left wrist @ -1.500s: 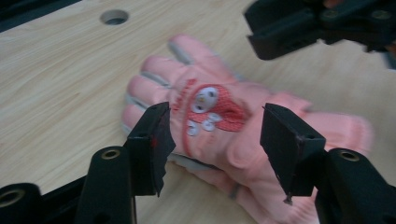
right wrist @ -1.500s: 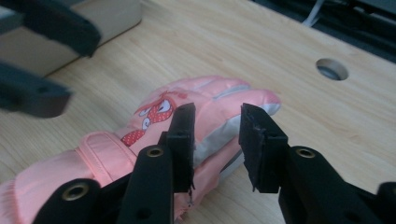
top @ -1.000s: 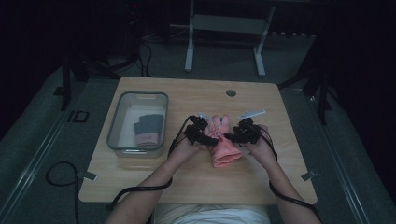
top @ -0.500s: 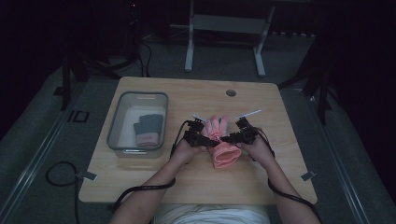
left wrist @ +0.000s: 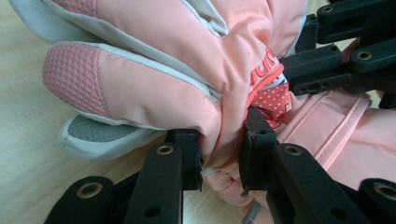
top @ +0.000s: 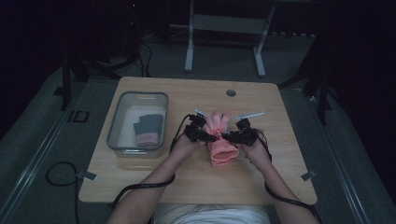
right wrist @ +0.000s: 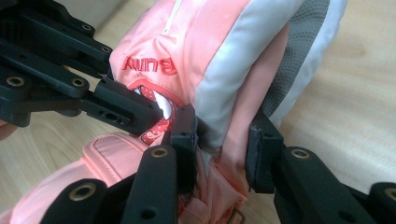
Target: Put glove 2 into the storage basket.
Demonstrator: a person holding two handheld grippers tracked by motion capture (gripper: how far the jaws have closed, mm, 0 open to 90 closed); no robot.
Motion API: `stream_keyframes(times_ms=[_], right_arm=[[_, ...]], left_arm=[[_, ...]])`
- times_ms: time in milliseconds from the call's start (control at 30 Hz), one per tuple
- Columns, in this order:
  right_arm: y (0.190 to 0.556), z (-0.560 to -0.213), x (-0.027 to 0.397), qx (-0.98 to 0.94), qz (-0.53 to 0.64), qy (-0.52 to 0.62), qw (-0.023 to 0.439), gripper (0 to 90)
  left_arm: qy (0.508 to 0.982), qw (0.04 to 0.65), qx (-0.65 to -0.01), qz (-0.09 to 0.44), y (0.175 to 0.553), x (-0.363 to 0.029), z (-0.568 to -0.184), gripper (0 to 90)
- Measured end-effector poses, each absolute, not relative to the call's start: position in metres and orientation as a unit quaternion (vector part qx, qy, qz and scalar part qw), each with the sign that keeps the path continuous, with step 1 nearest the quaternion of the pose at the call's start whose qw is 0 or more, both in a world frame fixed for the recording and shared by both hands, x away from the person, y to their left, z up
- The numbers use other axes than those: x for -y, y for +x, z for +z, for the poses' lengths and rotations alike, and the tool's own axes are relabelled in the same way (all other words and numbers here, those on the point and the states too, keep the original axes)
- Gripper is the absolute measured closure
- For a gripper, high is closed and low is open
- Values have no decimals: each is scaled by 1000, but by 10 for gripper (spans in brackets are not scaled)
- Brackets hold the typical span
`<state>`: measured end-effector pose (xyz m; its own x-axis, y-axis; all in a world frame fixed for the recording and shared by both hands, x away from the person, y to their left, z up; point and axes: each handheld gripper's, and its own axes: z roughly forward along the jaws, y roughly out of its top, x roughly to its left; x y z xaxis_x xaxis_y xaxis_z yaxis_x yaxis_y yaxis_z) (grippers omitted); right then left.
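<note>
The pink glove (top: 221, 140) lies in the middle of the worktop (top: 275, 186), close to the person. Its long axis runs away from the person: the fingers point to the far edge, and the wide cuff points to the near edge. The left tool (top: 205, 136) comes at the glove from the left, the right tool (top: 229, 136) from the right, and they meet at its narrow middle part, almost face to face. Both are equally near to it.

In the left gripper view, the left tool (left wrist: 219, 154) has just been closing and now pinches a fold of the pink fabric between its pads. In the right gripper view, the right tool (right wrist: 223, 149) has also been closing; the edge of the glove stands between its jaws. One pad touches the cloth, but I cannot tell if the other presses it.

So I judge that the next move is a lift with two tools, and the glove would hang across the line between them.

To the left stands a clear bin (top: 116, 126), with a dark glove (top: 148, 130) inside, apart from the pink one. There is free worktop on the right and in front.
</note>
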<state>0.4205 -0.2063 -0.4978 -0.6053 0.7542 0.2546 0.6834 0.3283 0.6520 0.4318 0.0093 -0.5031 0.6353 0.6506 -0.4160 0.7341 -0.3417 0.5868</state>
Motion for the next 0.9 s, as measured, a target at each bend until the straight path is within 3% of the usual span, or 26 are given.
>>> stream_keyframes(times_ms=[367,900], right_arm=[[415,-447,180,-798,412,431,90,689],[417,-413,120,-790,448,408,92,689]], left_arm=[[825,394,-406,-17,432,-38,-445,728],[832,374,-408,25,428,-98,-399,726]])
